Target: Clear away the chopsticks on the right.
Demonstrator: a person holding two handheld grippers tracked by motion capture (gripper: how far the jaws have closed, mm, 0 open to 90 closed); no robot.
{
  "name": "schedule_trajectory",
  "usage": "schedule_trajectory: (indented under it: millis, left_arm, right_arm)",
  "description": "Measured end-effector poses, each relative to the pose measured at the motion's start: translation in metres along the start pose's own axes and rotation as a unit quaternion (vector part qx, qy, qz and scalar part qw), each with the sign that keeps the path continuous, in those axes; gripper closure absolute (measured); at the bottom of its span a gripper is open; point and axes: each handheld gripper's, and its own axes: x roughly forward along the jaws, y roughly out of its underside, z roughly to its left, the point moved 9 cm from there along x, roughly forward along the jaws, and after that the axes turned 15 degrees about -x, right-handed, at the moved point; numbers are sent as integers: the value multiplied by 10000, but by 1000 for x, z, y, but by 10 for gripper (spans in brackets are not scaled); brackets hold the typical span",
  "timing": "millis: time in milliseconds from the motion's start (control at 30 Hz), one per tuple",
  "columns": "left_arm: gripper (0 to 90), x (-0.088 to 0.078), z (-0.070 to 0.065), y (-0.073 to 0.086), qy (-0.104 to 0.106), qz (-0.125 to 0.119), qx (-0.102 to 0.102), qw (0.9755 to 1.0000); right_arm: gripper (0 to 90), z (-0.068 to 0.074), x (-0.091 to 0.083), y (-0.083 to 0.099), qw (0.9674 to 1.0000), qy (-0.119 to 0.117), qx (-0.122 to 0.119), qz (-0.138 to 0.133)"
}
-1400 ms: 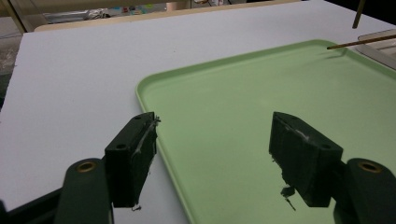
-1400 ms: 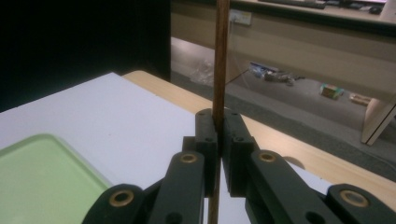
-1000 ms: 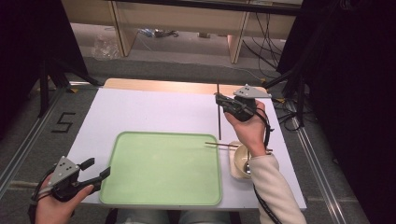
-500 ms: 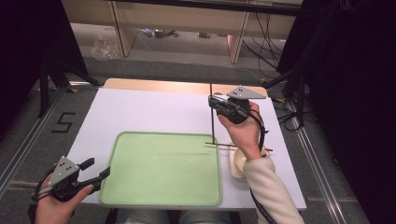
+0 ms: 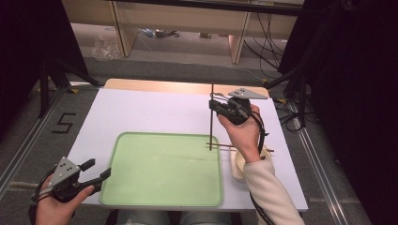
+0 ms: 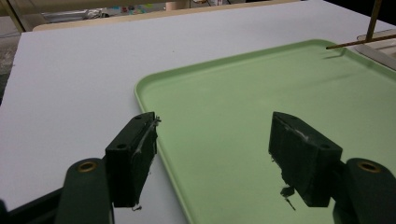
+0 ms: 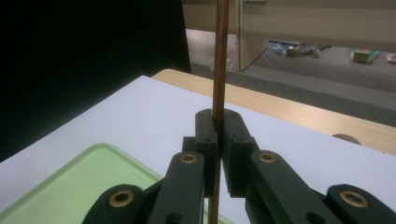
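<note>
My right gripper [image 5: 214,106] is shut on a brown chopstick [image 5: 211,126] that stands upright, its lower tip just above the right rim of the green tray [image 5: 162,168]. In the right gripper view the chopstick [image 7: 221,56] is pinched between the pads of that gripper [image 7: 218,116]. A second chopstick [image 5: 239,147] lies level across a cream bowl [image 5: 240,165] and the tray's rim. My left gripper [image 5: 97,168] is open at the tray's near left corner. In its own view, the left gripper [image 6: 215,121] has nothing but the tray [image 6: 280,79] between its jaws.
The tray lies on a white tabletop [image 5: 155,112] with a wooden strip [image 5: 159,86] along its far edge. The bowl sits right of the tray, under the person's right wrist. Black cables [image 5: 286,105] and metal floor rails [image 5: 28,140] flank the table.
My right gripper has drifted slightly left with the upright chopstick, toward the tray's right rim. The left gripper has stayed where it was.
</note>
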Motion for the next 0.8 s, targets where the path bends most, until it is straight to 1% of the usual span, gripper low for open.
schedule_trajectory:
  millis: [67,133,167,200,233,267,300,367,400,433,500,567,600,633,667,733,767,800]
  left_arm:
    - [320,0,0,0,0,-1,-2,10000]
    - [320,0,0,0,-1,-1,-2,10000]
    - [320,0,0,0,-2,1,-1,10000]
    - [320,0,0,0,-1,-5,-1,10000]
    - [320,0,0,0,3,-10,-8,10000]
    - [320,0,0,0,-5,2,-2,10000]
    - [320,0,0,0,-3,1,-2,10000]
    - [320,0,0,0,5,-4,-6,10000]
    - [320,0,1,0,-25,0,-4,10000]
    - [320,0,0,0,-2,2,-2,10000]
    - [320,0,0,0,13,-12,-4,10000]
    - [320,0,1,0,-24,8,-12,10000]
    - [321,0,0,0,-5,-9,-16,10000]
    - [320,0,0,0,8,-9,-20,10000]
    - [321,0,0,0,17,-7,-24,10000]
    - [321,0,0,0,-2,-11,-25,10000]
    - [321,0,0,0,-1,-8,-24,10000]
    - [321,0,0,0,-2,7,-30,10000]
  right_arm:
    - [871,0,0,1,9999,-53,125,43]
    - [870,1,-1,3,9995,-86,262,156]
    - [871,1,0,3,9994,-93,310,129]
    - [871,0,0,5,9995,-38,251,187]
    - [871,1,1,5,9993,-101,318,183]
    - [870,2,0,6,9988,-97,404,241]
    - [870,2,1,6,9988,-100,398,252]
    - [870,2,2,8,9984,-102,460,303]
    - [870,3,2,9,9984,-133,420,358]
    - [870,3,3,9,9982,-139,447,373]
    - [870,4,3,11,9971,-162,601,438]
    - [870,5,3,12,9963,-194,678,494]
    - [871,6,3,13,9953,-181,769,554]
    - [870,7,3,14,9945,-224,825,611]
    - [871,7,4,15,9942,-220,834,639]
    - [870,8,5,18,9927,-265,918,732]
    - [871,10,5,20,9906,-267,1042,846]
    - [870,12,5,20,9892,-283,1141,880]
